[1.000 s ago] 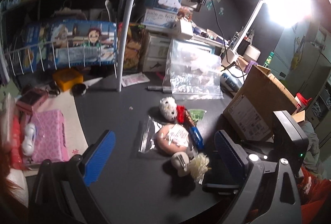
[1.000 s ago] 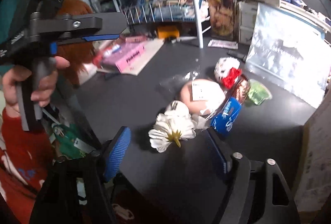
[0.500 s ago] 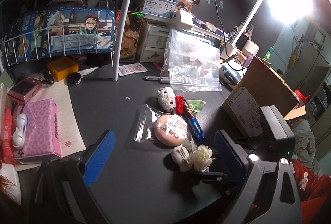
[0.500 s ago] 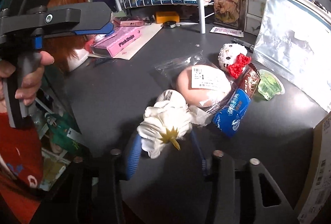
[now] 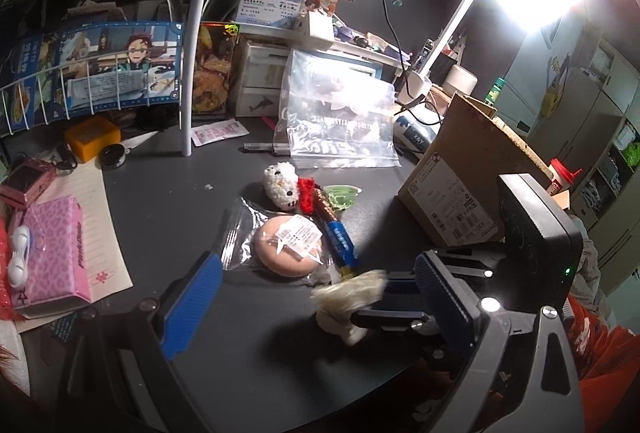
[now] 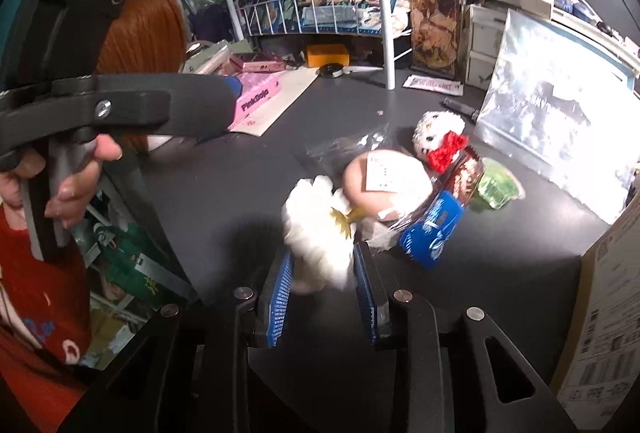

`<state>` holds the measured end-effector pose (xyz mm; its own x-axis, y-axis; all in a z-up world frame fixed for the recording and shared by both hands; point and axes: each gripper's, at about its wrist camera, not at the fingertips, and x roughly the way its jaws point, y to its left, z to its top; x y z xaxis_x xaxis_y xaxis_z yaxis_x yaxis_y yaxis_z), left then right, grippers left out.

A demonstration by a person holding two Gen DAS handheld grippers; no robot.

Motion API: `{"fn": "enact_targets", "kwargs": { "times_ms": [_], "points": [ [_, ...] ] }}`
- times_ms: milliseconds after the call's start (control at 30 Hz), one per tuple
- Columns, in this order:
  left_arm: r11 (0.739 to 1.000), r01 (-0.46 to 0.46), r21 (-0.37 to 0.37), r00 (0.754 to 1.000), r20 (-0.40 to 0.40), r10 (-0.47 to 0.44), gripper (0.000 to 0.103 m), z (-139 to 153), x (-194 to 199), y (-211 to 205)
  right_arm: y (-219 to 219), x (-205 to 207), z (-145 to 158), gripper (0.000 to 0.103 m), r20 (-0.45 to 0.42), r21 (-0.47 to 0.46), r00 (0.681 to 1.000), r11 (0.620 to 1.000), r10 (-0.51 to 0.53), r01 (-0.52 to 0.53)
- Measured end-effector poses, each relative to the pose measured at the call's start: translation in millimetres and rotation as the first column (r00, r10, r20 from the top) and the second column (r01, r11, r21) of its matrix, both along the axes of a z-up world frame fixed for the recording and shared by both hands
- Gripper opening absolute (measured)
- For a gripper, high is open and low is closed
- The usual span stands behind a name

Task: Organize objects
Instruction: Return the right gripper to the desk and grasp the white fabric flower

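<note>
My right gripper is shut on a white fabric flower with a yellow centre, at the near edge of the black table. The flower also shows in the left wrist view, blurred, between the right gripper's pads. Behind it lie a bagged pink puff, a blue snack bar, a white crocheted cat with a red bow and a green jelly cup. My left gripper is open and empty, above the table's near left side.
A cardboard box stands at the right. A clear zip bag leans at the back. A wire rack and its white post stand at the back left. A pink box lies on paper at the left.
My right gripper has closed on the white flower and shifted it slightly. The left gripper has stayed open and drawn back a little.
</note>
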<state>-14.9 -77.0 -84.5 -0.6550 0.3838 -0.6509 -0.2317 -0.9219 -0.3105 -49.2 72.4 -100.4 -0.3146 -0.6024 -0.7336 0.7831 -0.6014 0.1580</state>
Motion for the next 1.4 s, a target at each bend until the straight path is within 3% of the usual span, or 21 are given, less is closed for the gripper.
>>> {"fn": "enact_targets", "kwargs": {
  "times_ms": [133, 200, 600, 733, 900, 967, 1033, 1400],
  "points": [
    [1.0, -0.005, -0.002, 1.0, 0.007, 0.005, 0.096, -1, 1, 2, 2, -2, -1, 0.024, 0.009, -0.003, 1.0, 1.0, -0.005, 0.005],
    [1.0, -0.008, -0.002, 1.0, 0.014, 0.008, 0.096, -3, 0, 2, 3, -3, -2, 0.013, 0.017, -0.009, 1.0, 1.0, -0.002, 0.002],
    [1.0, -0.006, 0.021, 0.999, 0.048, 0.005, 0.096, -12, -8, -2, -1, -2, 18, 0.01, -0.03, -0.056, 1.0, 0.998, 0.007, -0.009],
    [0.999, -0.033, -0.009, 0.998, 0.054, 0.033, 0.096, -16, -8, -8, -5, -2, 25, 0.008, -0.06, -0.042, 0.998, 0.999, 0.01, -0.012],
    [0.997, -0.043, -0.062, 0.994, 0.099, 0.048, 0.096, -33, -3, -13, -5, -4, 20, 0.008, -0.028, -0.035, 1.0, 0.999, 0.01, -0.011],
    [0.997, -0.041, -0.068, 0.991, 0.122, 0.049, 0.096, -42, 1, -14, -2, -4, 19, 0.018, -0.024, -0.037, 1.0, 0.999, 0.0, -0.001],
    [0.995, -0.049, -0.091, 0.988, 0.14, 0.062, 0.096, -50, 2, -13, -1, -5, 16, 0.046, -0.027, -0.023, 0.999, 0.999, -0.026, 0.025],
    [0.983, -0.058, -0.174, 0.975, 0.203, 0.093, 0.096, -79, -3, -2, 0, -9, -14, 0.048, 0.004, 0.065, 0.997, 0.995, -0.072, 0.071]
  ]
}}
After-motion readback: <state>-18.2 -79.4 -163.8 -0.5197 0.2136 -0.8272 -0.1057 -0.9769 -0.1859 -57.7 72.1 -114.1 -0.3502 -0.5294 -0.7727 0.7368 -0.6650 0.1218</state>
